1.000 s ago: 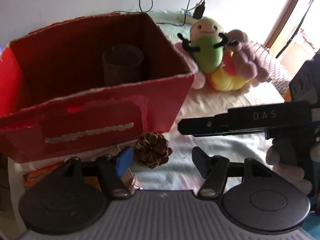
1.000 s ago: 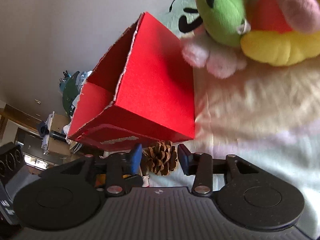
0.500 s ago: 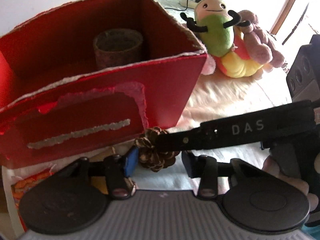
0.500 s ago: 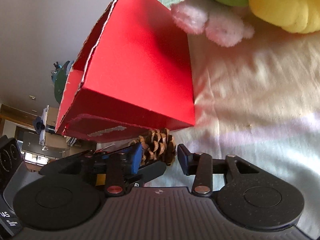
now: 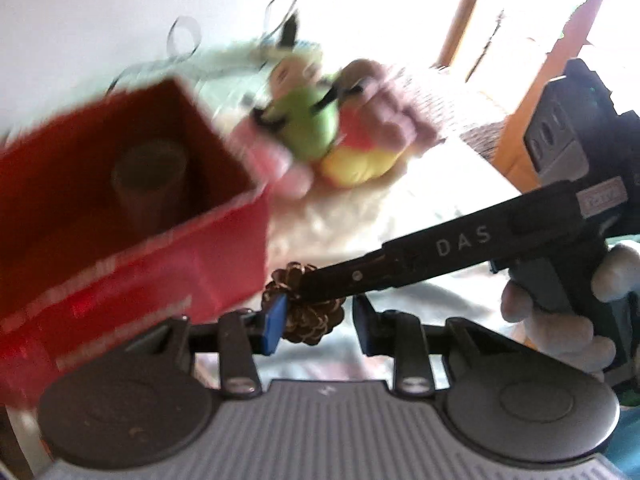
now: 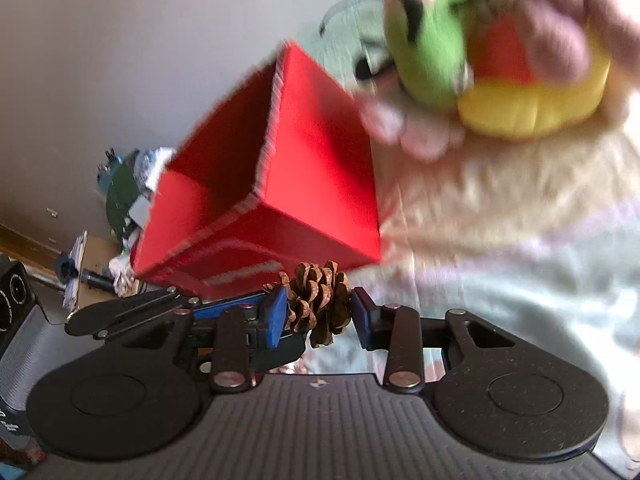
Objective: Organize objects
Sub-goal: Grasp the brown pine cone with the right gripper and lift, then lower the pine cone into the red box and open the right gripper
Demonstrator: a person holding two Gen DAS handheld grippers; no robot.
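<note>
A brown pine cone [image 6: 318, 304] hangs just in front of the red cardboard box [image 6: 312, 184], clear of the cloth. My right gripper [image 6: 319, 314] is shut on it, both pads pressing its sides, jaws still closing. In the left wrist view the pine cone [image 5: 308, 312] also sits between the fingers of my left gripper [image 5: 318, 320]. Those jaws are closing: the blue pad [image 5: 274, 324] touches the cone and the other finger stands slightly off it. The right gripper's black finger [image 5: 440, 248] lies across the cone's top. The red box [image 5: 120, 220] holds a cardboard tube [image 5: 150, 176].
A green, yellow and pink plush toy [image 6: 480, 52] lies behind the box on the pale cloth [image 6: 500, 240]. Cables [image 5: 292, 28] run along the back wall. A hand in a pale fuzzy glove [image 5: 560, 320] holds the right gripper's handle. Clutter [image 6: 120, 196] sits beyond the left edge.
Both grippers have risen and the pine cone has come up off the cloth with them. The left jaws narrowed around the cone. The right finger slid in across it.
</note>
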